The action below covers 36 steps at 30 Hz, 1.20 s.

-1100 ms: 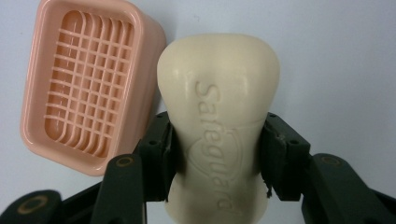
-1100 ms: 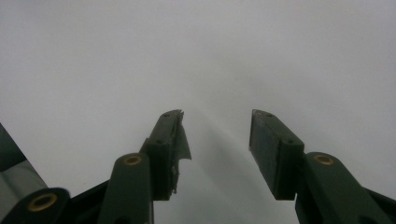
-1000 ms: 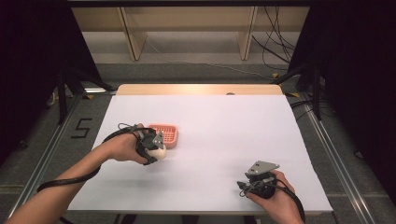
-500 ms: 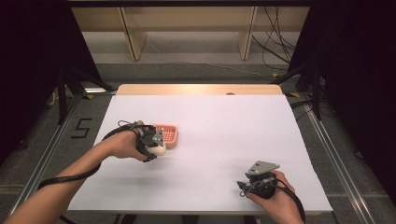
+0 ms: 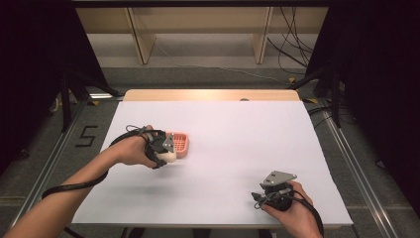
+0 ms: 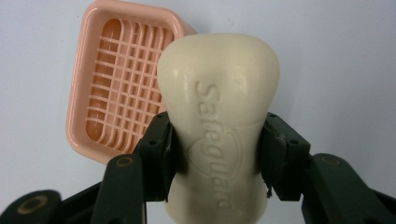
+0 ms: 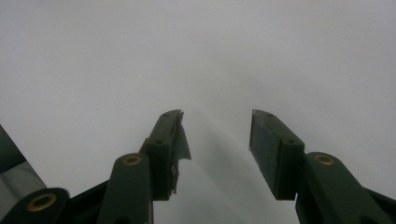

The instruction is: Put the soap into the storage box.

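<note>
Since a second ago, the left gripper has carried the soap a little up the table toward the dish, while the right gripper has kept its place near the front edge at about five o'clock, jaws spread with nothing between them. Nearest in the left gripper view, the pads pinch the soap across its waist, its long axis running straight out along the jaws toward twelve. Beyond it, at about ten o'clock, the dish rests on the table with its grid floor bare. Judging by this, the left hand is far nearer, and the soap still needs shifting that way to hang over the dish.
</note>
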{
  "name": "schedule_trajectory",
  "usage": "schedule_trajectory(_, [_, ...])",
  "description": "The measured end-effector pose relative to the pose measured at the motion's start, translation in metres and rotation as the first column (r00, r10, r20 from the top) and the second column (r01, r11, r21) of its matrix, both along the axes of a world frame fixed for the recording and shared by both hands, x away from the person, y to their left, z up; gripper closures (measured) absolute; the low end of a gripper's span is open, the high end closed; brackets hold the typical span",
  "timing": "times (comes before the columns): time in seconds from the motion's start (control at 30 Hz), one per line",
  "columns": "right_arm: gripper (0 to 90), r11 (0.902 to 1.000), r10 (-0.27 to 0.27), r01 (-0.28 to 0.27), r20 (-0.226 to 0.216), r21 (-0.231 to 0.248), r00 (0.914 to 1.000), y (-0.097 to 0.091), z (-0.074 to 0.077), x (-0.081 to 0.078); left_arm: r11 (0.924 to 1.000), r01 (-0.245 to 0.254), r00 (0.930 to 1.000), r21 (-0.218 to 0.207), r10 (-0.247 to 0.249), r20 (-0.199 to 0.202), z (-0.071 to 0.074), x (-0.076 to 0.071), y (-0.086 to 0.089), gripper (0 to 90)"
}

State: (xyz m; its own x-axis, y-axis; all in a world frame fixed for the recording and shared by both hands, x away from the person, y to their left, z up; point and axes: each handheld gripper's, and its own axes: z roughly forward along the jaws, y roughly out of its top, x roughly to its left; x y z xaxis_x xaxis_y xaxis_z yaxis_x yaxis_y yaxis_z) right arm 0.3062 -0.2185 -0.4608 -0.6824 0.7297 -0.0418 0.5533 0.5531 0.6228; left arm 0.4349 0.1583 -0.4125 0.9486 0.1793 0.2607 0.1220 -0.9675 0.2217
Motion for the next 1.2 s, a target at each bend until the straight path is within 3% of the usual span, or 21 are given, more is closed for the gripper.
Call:
schedule_trajectory(0.3, [54.0, 0.9998, -0.013, 0.013, 0.001, 0.018, 0.9999, 0.000, 0.001, -0.001, 1.0000, 0.001, 1.0000, 0.001, -0.001, 0.001, 0.002, 0.003, -0.001, 49.8])
schedule_trajectory(0.33, [53.8, 1.0000, 0.009, -0.009, 0.017, 0.003, 0.9998, -0.001, 0.001, 0.001, 1.0000, 0.001, 1.0000, 0.001, -0.001, 0.003, 0.003, 0.003, -0.001, 49.8])
schedule_trajectory(0.47, [53.4, 0.9992, -0.034, 0.034, -0.003, 0.018, 0.9994, 0.000, 0.003, -0.002, 1.0000, -0.004, 1.0000, -0.003, 0.004, 0.002, 0.003, 0.005, -0.001, 49.8])
schedule_trajectory(1.2, [51.7, 0.9962, -0.066, 0.065, 0.012, 0.058, 0.9978, -0.003, 0.005, -0.002, 0.9999, -0.015, 0.9998, 0.002, 0.015, 0.016, 0.006, 0.018, -0.002, 49.8])
